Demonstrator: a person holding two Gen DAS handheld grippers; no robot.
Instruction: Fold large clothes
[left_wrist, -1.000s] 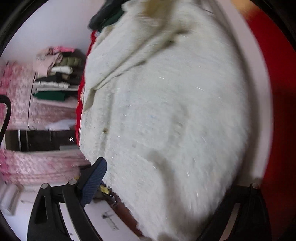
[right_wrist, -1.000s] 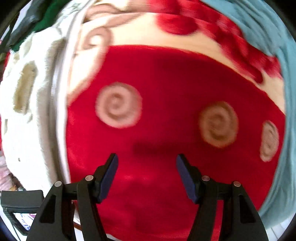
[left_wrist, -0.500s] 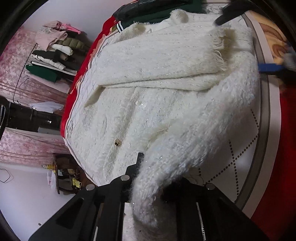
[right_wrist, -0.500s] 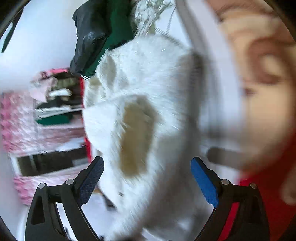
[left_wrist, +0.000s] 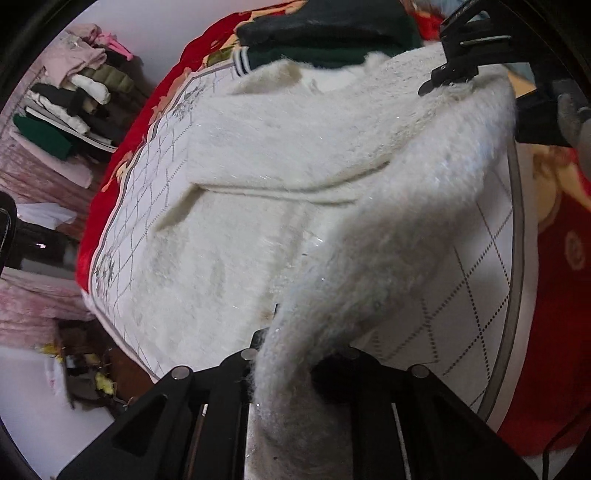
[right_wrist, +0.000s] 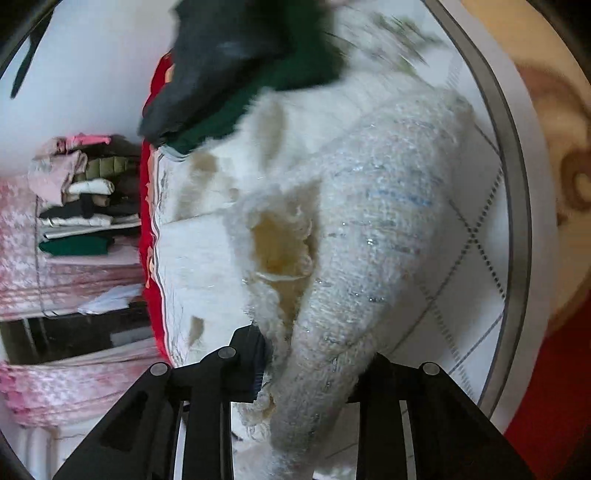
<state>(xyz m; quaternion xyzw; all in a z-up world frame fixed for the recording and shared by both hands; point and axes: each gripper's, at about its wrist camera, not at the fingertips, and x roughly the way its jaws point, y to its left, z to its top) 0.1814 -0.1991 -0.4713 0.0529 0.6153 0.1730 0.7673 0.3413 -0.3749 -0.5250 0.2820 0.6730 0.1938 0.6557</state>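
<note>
Left gripper (left_wrist: 295, 354): jaws clamped together on a bunched fold of the white sweater (left_wrist: 266, 192), which rises out of them as a thick fuzzy roll.

Right gripper (right_wrist: 314, 365): jaws closing, with another bunch of the sweater between them and pressed by the pads; frayed fringe and a yellowish lining patch show just above the left pad. From the left camera this gripper (left_wrist: 448, 79) sits at the sweater's far upper corner, a grey-gloved hand (left_wrist: 572, 114) behind it.

Sweater: mostly spread flat on a white quilted mat (left_wrist: 476, 295) with dotted diamond lines; one sleeve lies folded across the chest; the near edge is lifted between the two grippers.

Mat: lies on a red blanket (left_wrist: 561, 280) with cream swirls.

Dark green garment (left_wrist: 332, 40): at the sweater's far end, touching its collar.

Clothes stack (left_wrist: 70, 107): folded, on a shelf by the wall, well apart from the bed.
</note>
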